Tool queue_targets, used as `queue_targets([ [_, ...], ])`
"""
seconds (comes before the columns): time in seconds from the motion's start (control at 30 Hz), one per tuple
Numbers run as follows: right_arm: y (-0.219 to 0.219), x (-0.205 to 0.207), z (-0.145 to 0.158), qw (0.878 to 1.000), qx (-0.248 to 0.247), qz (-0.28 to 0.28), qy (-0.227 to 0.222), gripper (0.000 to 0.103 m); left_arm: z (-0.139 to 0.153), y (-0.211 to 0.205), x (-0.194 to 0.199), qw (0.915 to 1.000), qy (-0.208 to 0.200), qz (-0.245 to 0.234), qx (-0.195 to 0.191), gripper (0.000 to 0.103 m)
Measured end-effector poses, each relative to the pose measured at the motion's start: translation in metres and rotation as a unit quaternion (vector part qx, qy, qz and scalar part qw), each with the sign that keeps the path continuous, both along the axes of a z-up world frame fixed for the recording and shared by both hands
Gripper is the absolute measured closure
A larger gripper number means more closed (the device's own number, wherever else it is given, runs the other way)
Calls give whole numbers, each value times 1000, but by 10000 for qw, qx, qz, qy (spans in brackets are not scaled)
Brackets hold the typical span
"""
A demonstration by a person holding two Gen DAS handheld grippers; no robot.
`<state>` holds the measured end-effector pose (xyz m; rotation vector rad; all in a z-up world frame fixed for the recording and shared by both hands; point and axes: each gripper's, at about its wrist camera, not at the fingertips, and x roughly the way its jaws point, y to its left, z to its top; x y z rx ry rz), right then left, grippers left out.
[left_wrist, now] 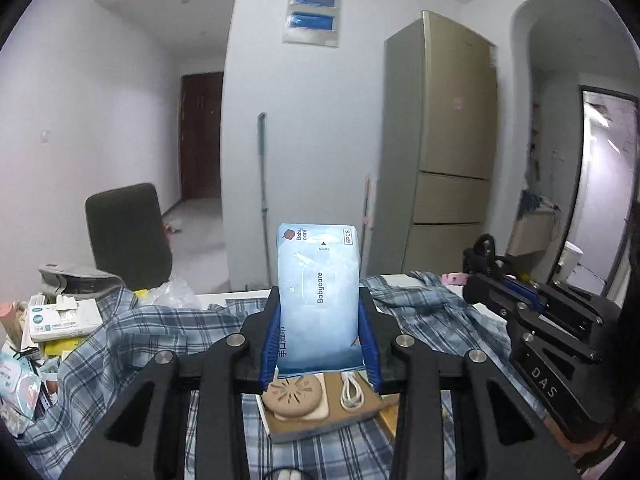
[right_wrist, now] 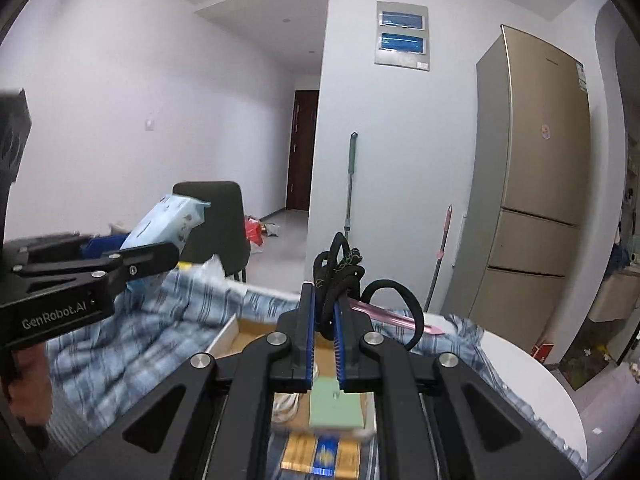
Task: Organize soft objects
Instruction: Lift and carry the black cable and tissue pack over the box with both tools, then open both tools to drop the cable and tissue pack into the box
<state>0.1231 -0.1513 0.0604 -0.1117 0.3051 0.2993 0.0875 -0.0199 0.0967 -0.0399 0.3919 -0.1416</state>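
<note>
My left gripper is shut on a light-blue Babycare wipes pack, which stands upright between the blue pads, above the table. The right wrist view shows the same pack tilted in the left gripper at the left. My right gripper is shut on a tangled black cord, whose loops stick up and hang to the right. The left wrist view shows the right gripper at the right, with the cord on top. A blue plaid cloth covers the table below both.
Under the grippers is an open cardboard box holding a round tan pad, a white cable and a green pad. Boxes and packets crowd the left. A dark chair, a mop and a fridge stand behind.
</note>
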Motion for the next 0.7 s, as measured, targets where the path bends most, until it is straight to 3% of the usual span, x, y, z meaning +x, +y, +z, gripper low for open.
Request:
queue_targets([
  [0.17,1,42,6,9996,119,-258,75,95,14,9,38,9992,90,292,-274,66],
  [0.3,2,69,-13,9986,142,-375,334,95,7,16,63,9988,210,347,-268,66],
  [0.43,3,90,-46,9966,100,-340,743,95,-21,28,88,9961,748,410,-239,66],
  [0.7,9,115,-106,9846,-38,-75,1749,95,-83,29,128,9826,1840,194,-132,66],
])
